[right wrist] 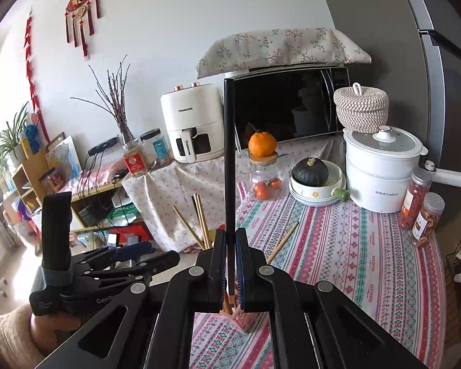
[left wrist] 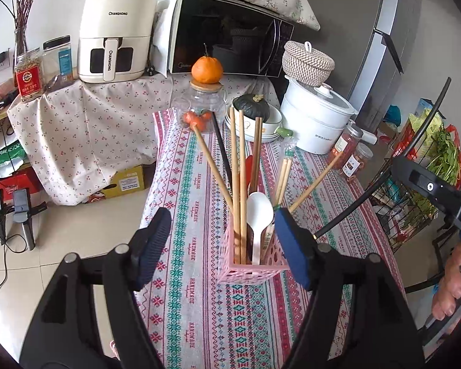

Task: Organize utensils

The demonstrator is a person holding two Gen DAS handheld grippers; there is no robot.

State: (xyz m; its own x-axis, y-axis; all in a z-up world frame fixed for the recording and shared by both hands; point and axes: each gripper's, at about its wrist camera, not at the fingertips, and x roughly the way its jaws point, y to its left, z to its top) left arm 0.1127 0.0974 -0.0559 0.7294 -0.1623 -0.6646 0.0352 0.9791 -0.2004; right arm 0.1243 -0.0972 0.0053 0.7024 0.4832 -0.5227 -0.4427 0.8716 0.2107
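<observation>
A pink perforated utensil holder point(left wrist: 251, 272) stands on the patterned tablecloth point(left wrist: 196, 292). It holds several wooden chopsticks point(left wrist: 242, 184), a white spoon point(left wrist: 259, 215) and a black chopstick point(left wrist: 222, 150). My left gripper point(left wrist: 222, 243) is open, its fingers on either side of the holder, the right pad point(left wrist: 292, 246) close against it. My right gripper point(right wrist: 230, 255) is shut on the black chopstick point(right wrist: 229, 160), held upright directly above the holder point(right wrist: 241, 315). The right gripper's body shows in the left wrist view point(left wrist: 430, 190).
At the table's far end stand a glass jar point(left wrist: 199, 109) topped by an orange, stacked bowls with a dark squash point(left wrist: 252, 107), a white steamer pot point(left wrist: 316, 117) and spice jars point(left wrist: 350, 150). A wire rack point(left wrist: 421, 166) of vegetables stands right. Floor lies left.
</observation>
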